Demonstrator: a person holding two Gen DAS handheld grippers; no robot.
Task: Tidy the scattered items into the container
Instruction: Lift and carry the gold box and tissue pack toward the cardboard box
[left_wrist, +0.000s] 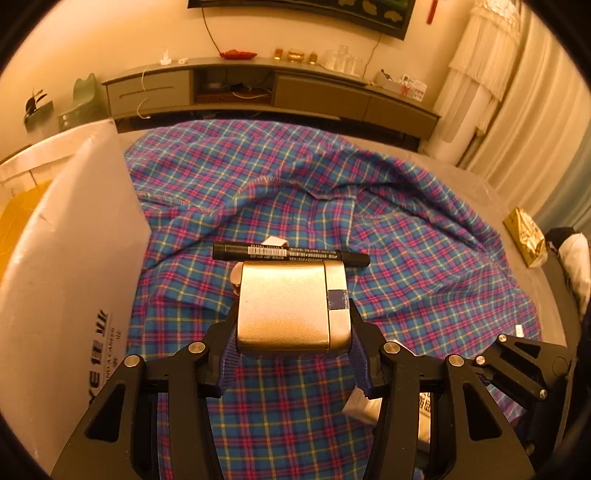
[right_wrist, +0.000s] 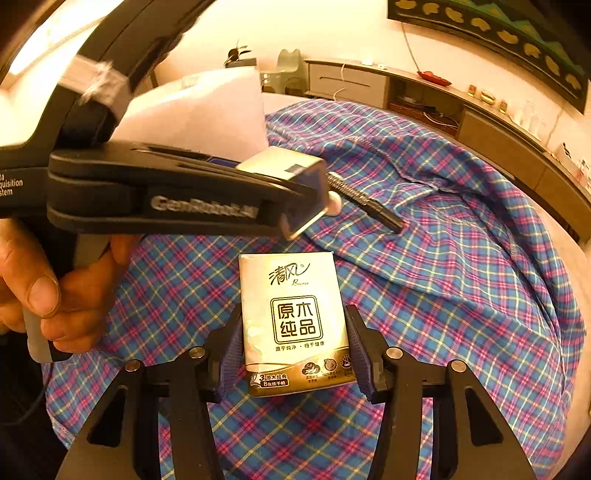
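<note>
**Both grippers loaded over plaid cloth**

While the marker (left_wrist: 291, 254) lies on the cloth (left_wrist: 406, 229), we see the left gripper (left_wrist: 293, 347) clamping a gold box (left_wrist: 291, 304) and the right gripper (right_wrist: 293, 354) clamping a tissue pack (right_wrist: 295, 321); white carton (left_wrist: 70, 258) stands left.

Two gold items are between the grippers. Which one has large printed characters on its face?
The tissue pack in the right gripper; the gold box in the left gripper is plain.
</note>
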